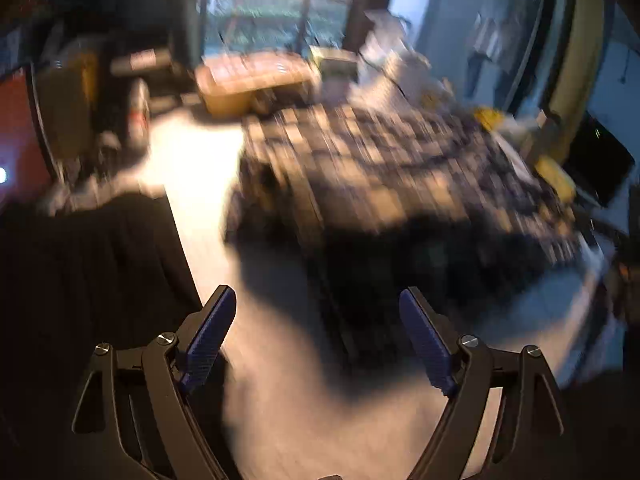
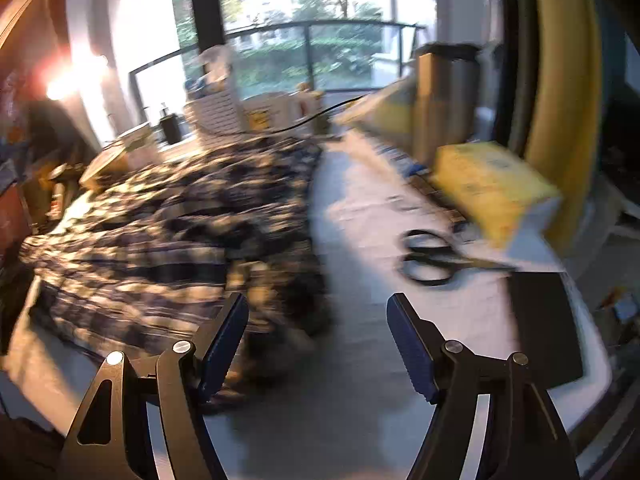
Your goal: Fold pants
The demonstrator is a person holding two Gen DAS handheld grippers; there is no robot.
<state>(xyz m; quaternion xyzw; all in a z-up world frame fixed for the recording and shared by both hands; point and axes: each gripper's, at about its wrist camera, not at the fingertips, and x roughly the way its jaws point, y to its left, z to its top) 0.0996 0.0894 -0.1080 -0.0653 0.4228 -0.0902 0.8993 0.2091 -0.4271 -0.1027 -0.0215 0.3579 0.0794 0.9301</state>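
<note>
— Gaping wide at the bottom of both views: left gripper (image 1: 318, 312) and right gripper (image 2: 316, 322), blue ribbed pads (image 1: 210, 340) spread far apart, gripping nothing, touching nothing.

— Hanging over what?

— Over the pale table (image 2: 360, 208), just short of the cloth. Left one facing bare tabletop and a dark shadow; right one sitting just off the near edge of the checked fabric.

— And the pants?

— Lying heaped in the middle of the table (image 1: 192, 152): plaid pants (image 1: 380, 168), dark and light checks, rumpled and bunched, not laid flat. Spreading left of the right gripper in its own view (image 2: 172, 216), one lumpy fold drooping near the left-hand pad.

— Anything beside them?

— Black-handled scissors (image 2: 432, 258) resting on the table to the right, well apart from the fabric, with a yellow box (image 2: 488, 188) just behind them. Clutter crowding the far end under the window (image 2: 304, 40).

— Hard to read?

— Smearing everywhere from motion blur. Waistband, legs and hems not telling apart. Dark cloth (image 1: 80, 272) filling the left view's lower left, unidentifiable. Far-end clutter too blurred to name.
</note>
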